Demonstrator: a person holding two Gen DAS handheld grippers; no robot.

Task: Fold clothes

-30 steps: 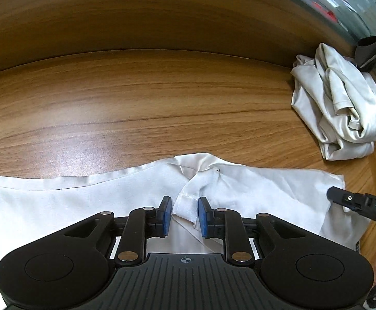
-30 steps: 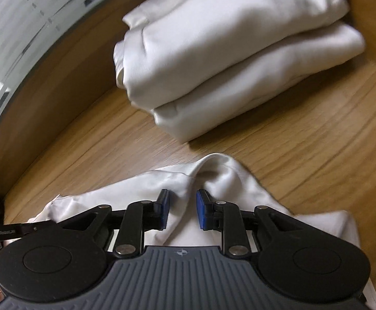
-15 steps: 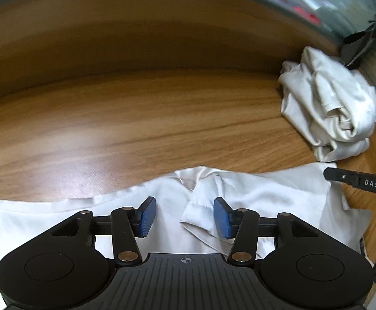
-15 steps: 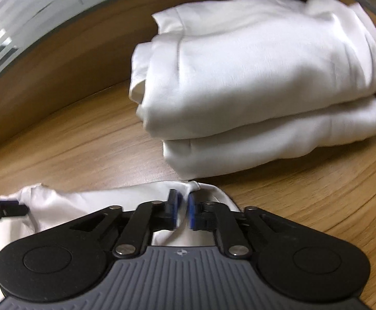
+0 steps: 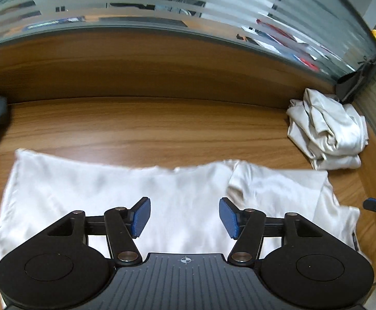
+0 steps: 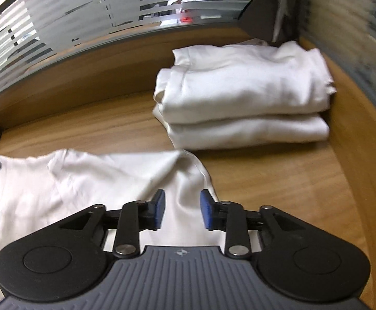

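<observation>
One white garment (image 5: 110, 193) lies spread on the wooden table (image 5: 149, 129), with folded clothes (image 6: 242, 98) stacked at two o'clock. Soft, light and slippery-looking, it is probably best pinched at a hem. Both the left gripper (image 5: 184, 218) and the right gripper (image 6: 182, 208) hover above it, jaws opening, empty.

Looks like an office/meeting rm. Glass partition w/ frosted horizontal stripes (image 5: 188, 2) runs behind the wood-grain tabletop (image 5: 149, 126); desks & papers (image 5: 278, 29) show blurred thru the clear bands. Raised wooden edge (image 6: 84, 77) borders the tabletop. White folded clothes (image 6: 242, 95) stacked near the corner, not typical office stuff.
</observation>
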